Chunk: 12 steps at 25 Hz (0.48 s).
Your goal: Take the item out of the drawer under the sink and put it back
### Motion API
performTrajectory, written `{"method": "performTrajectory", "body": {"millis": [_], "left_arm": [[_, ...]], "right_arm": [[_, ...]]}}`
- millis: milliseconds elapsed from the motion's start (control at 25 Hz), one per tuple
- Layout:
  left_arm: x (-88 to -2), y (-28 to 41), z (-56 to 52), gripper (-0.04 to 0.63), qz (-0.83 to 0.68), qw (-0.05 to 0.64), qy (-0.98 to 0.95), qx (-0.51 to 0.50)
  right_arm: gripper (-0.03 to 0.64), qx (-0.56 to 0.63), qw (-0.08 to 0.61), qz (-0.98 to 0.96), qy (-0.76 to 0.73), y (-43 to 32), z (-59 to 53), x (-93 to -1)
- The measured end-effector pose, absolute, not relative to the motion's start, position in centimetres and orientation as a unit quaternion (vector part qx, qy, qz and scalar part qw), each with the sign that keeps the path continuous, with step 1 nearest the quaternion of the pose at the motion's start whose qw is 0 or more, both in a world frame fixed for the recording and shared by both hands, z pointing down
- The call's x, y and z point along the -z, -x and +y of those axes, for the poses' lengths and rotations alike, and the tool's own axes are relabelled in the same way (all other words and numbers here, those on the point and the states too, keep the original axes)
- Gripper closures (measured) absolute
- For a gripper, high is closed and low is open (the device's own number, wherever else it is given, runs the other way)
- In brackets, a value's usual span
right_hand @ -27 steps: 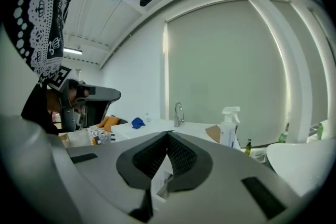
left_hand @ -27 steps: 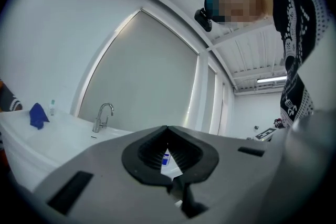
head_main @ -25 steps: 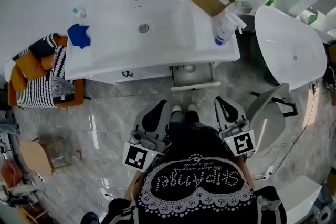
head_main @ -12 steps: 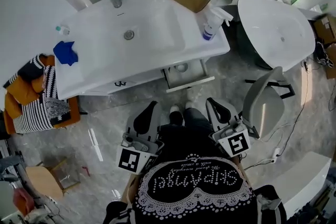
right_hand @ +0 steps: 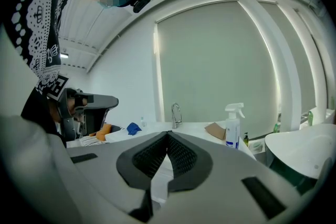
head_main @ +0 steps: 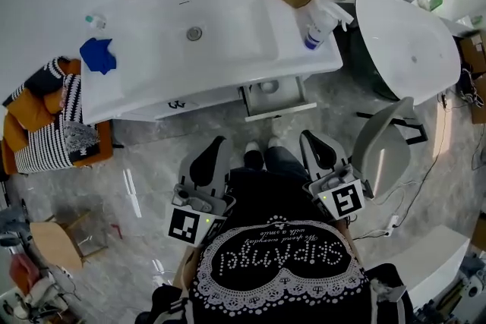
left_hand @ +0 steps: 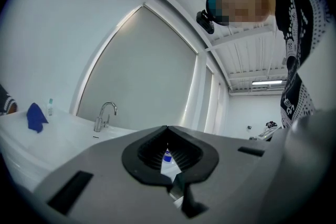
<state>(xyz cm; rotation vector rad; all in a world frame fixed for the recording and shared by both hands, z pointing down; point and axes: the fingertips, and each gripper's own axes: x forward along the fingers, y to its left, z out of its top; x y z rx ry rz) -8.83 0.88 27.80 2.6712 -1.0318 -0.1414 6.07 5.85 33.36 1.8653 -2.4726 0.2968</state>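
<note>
Lying in the drawer (head_main: 282,107), the item (head_main: 267,86) sits well beyond the right gripper (head_main: 313,142).

Black top (head_main: 277,292) with white studded heart; left gripper (head_main: 216,148) and right gripper (head_main: 313,142) grey.

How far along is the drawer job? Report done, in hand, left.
Done: the drawer under the sink stands open, a round item visible inside. In hand: nothing; left gripper and right gripper are shut, empty, near the person's body. Left, it seems: taking the item out and returning it.
</note>
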Motion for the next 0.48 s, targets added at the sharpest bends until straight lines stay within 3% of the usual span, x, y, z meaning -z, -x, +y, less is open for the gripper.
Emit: {"method": "performTrajectory", "body": {"millis": [480], "left_arm": [[-28.2, 12.8, 0.2, 0.591, -0.403, 0.115, -0.907, 0.035]], "right_arm": [[0.598, -0.075, 0.003, -0.8, -0.595, -6.4, 5.5, -32.6]]}}
